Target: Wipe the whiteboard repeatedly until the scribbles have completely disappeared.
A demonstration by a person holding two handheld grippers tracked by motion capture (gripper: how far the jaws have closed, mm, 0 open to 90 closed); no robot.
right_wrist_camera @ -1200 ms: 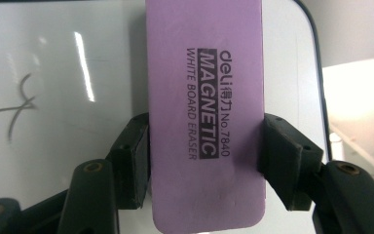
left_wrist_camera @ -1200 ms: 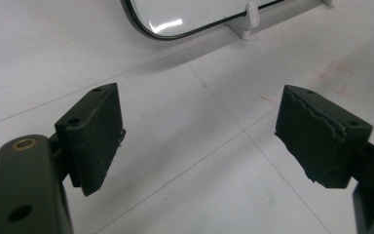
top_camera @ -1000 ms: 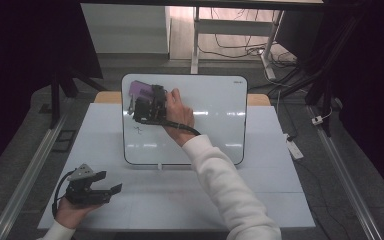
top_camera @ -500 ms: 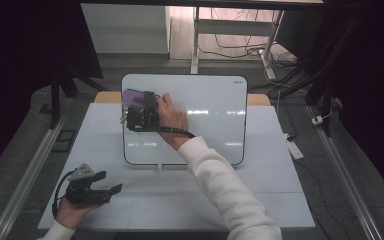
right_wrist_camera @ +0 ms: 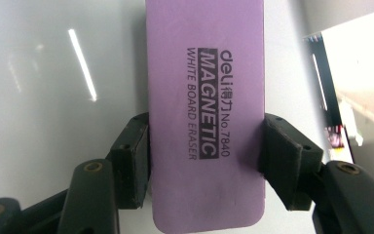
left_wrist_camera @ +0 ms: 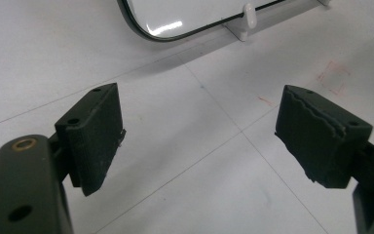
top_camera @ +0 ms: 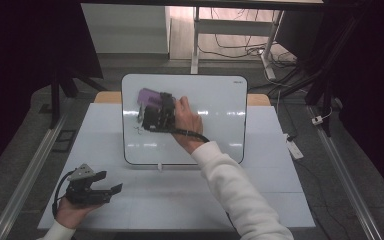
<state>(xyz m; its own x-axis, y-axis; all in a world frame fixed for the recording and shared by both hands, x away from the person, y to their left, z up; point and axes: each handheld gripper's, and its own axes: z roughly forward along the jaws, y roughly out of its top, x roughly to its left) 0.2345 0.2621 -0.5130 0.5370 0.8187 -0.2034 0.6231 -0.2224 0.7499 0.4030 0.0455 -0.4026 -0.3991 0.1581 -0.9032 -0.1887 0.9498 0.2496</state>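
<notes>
right gripper clamped on the purple eraser, jaws pressing its two long sides, felt face flat against the whiteboard near the upper left of the panel. left gripper parked low on the table, well apart from the board, jaws spread wide with nothing between them. whiteboard propped upright on small white feet at the back of the table, tilted a little rearward by the look of the high view. no ink marks legible on the surface from here, too glossy with reflections to tell. likely risks, judged from this pose: pushing too hard into an unbraced board, tipping or sliding it backward on those small feet, since nothing steadies the frame and the free gripper sits far off. grip only across the lower half of the eraser, so a sideways stroke could lever the far end, twist the block in the jaws and lift one edge of felt off the surface, leaving streaks. magnetic backing per the printed label could also tug the eraser out of the jaws if pulled straight away rather than peeled. running off the left edge of the panel could catch the frame and knock the eraser loose. trailing cable at the wrist might also snag on the board's lower corner.
</notes>
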